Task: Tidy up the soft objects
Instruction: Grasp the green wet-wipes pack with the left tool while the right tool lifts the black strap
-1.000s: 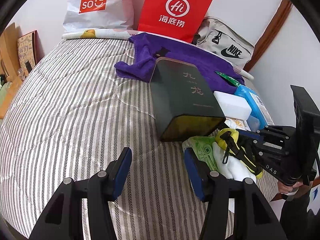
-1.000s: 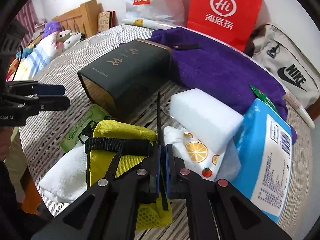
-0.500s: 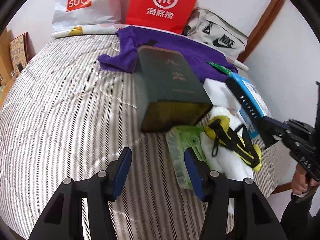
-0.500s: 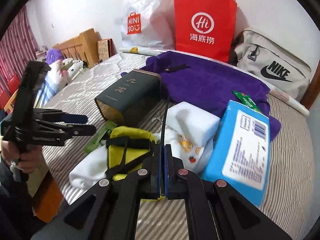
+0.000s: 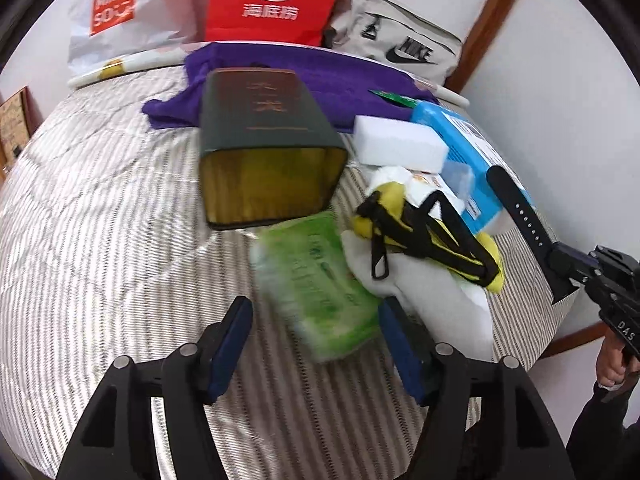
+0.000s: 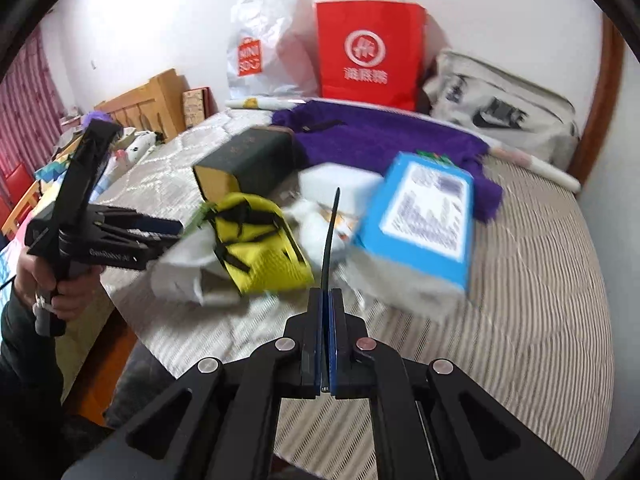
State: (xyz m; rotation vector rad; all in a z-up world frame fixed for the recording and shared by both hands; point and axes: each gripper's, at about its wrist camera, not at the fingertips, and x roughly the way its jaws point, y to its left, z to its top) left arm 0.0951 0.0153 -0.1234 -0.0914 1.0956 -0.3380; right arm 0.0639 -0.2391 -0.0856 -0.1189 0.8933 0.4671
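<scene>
Where striped quilt (image 5: 100,240) puckers — boxy green tin (image 5: 264,136).

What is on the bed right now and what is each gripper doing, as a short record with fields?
surface: striped bed quilt
left gripper: jaws opening, nothing gripped, green packet just ahead
right gripper: shut on black strap
pile: yellow pouch, white cloth, white sponge, blue pack
behind: dark box, purple towel

My left gripper (image 5: 316,344) is matte black with blue pads (image 5: 234,344) and silver screws (image 5: 187,350) behind them. My right gripper (image 6: 327,340) matches; dark sleeves (image 6: 24,364) cover both wrists.
</scene>
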